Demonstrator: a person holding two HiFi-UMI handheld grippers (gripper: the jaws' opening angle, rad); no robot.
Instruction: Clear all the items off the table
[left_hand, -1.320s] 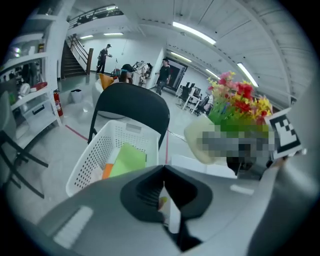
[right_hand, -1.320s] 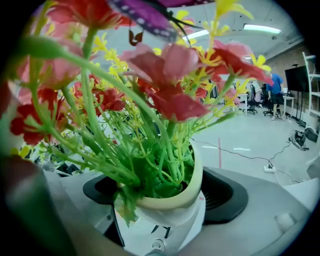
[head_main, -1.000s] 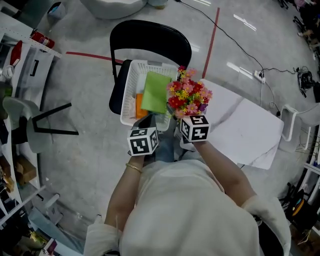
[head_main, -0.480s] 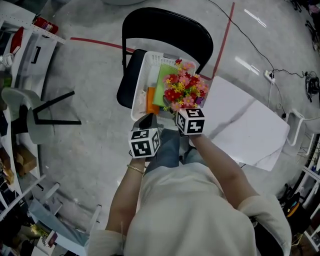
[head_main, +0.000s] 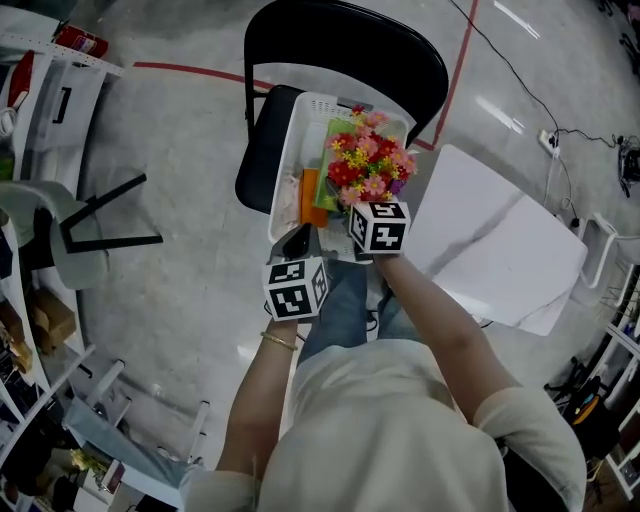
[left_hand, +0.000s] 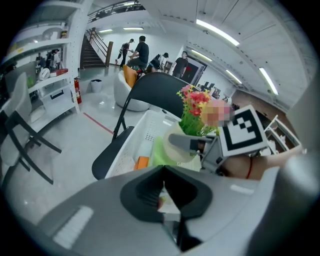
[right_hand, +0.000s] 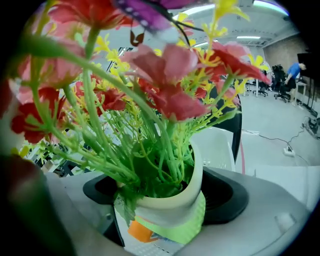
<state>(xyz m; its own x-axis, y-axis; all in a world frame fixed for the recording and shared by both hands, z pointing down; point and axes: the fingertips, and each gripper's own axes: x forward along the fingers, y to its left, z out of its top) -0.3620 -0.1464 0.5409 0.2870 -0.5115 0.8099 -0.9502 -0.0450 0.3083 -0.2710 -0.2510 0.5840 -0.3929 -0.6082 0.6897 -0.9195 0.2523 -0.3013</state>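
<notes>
A cream pot of red, pink and yellow artificial flowers hangs over the white basket that sits on the black chair. My right gripper is shut on the pot, one dark pad on each side of it. In the left gripper view the same pot shows just above the basket. My left gripper hovers at the basket's near edge; its jaws are shut with nothing between them. A green flat item and an orange one lie in the basket.
The white table stands to the right of the chair. A second chair and shelves are at the left. A red tape line and a cable run over the floor.
Both grippers have moved forward and down toward the basket. The flower pot, earlier at the basket's right rim beside the table, now hangs over the basket's inside.
</notes>
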